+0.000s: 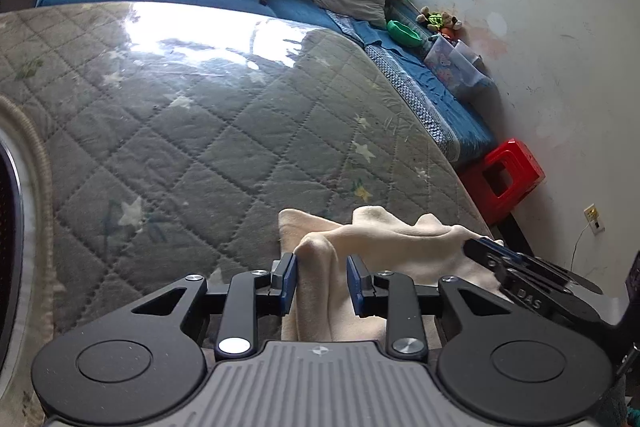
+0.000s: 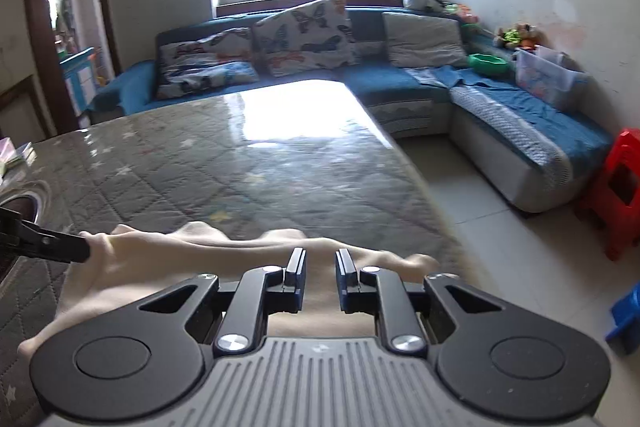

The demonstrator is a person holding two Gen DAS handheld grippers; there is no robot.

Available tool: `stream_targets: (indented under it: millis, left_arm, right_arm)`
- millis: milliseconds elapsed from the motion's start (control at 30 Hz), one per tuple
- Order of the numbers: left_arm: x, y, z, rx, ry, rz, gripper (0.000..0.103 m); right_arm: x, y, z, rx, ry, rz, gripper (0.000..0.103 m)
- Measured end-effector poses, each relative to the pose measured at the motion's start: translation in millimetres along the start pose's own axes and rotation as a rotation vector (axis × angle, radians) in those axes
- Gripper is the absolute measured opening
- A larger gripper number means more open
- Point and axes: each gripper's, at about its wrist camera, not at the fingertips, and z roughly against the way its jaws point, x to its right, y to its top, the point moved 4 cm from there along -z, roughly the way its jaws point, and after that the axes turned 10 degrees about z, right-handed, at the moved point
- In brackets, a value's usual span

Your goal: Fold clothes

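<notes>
A grey quilted table cover [image 1: 208, 131] with pale stars, under a glossy clear sheet, is spreading across the table and reflecting window light at its far side. A cream garment [image 1: 384, 239] is lying bunched at its near right edge. A round dark inset [image 2: 24, 207] is sitting at the left.

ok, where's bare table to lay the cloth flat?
Free: the quilted table top ahead of the cream cloth, running to the blue sofa. Crowded: the near edge, where both grippers meet the cloth, and the round rimmed thing at left.
</notes>
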Motion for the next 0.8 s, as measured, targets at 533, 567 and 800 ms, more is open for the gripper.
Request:
stream_targets:
  millis: [533,567,800]
  left_arm:
    - [-5.3,4.5,-6.7,0.02,0.05,-0.054,0.032]
    - [-4.9,3.7,-8.1,0.018,0.054,-0.058,0.032]
    - [-5.3,-1.2,-7.2,0.015,0.066,-0.081,0.033]
  right_arm:
    - [-35.2,-8.5,10.9,0.027,0.066,0.106,0.02]
    - [-38.9,-11.0,11.5,0.023,0.078,0.113,0.02]
    - [-61.5,-20.0,19.4,0.036,0.113,0.127,0.021]
